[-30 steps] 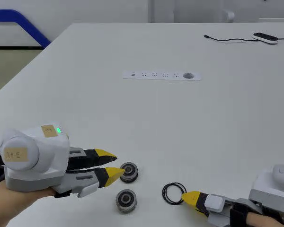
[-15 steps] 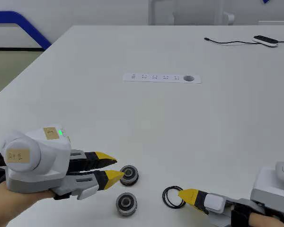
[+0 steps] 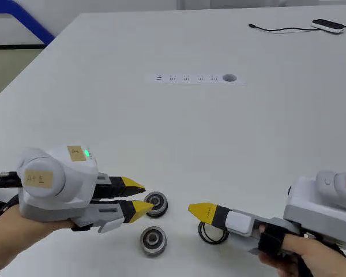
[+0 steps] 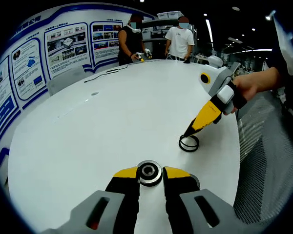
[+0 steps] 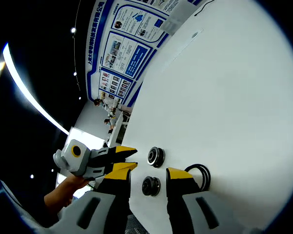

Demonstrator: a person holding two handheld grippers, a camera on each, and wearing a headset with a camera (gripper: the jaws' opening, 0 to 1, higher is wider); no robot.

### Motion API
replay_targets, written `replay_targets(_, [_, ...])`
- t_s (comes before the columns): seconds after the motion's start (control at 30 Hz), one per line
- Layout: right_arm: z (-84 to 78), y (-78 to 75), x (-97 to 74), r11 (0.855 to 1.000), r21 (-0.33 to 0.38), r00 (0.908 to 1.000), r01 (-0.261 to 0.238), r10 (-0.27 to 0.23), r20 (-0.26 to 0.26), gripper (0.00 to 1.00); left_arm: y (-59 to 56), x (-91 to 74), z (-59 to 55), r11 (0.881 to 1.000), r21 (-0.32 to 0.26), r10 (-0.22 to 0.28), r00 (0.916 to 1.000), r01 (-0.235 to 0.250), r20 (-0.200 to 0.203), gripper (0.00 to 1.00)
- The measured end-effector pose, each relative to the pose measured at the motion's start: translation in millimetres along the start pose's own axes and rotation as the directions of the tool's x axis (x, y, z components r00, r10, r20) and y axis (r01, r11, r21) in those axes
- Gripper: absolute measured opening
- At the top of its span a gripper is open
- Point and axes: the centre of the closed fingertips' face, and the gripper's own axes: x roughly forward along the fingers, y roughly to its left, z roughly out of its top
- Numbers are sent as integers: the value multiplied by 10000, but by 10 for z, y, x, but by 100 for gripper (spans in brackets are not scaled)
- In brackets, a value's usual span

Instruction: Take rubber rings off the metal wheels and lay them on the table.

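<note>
The left tongs (image 3: 144, 195) are held released, with a small gap between the yellow tips. A metal wheel (image 3: 156, 203) is framed in that gap, but whether the tips touch it cannot be told. The right tongs (image 5: 150, 169) are spread apart and nothing is grasped. Black rubber rings (image 3: 212, 233), apparently two overlapped, are laid flat on the white surface (image 3: 179, 133) just under the right tongs. A second metal wheel (image 3: 153, 239) is seen near the first, between the two tongs. Farther off, a white power strip (image 3: 196, 78) is set on the surface. A black cable (image 3: 277, 29) is trailed near the far edge.
</note>
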Motion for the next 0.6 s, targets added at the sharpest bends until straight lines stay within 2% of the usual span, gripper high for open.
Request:
replay_targets(0.3, [27,52,166,9993,-41,9992,-363,362,-177,34,34,117,-41,9997,92,-228,9994,231,-253,19])
replay_targets(0.6, [-37,129,381,9968,-567,9971,-561,529,-555,50,4,173,-78,9991,93,-403,9983,407,-412,18])
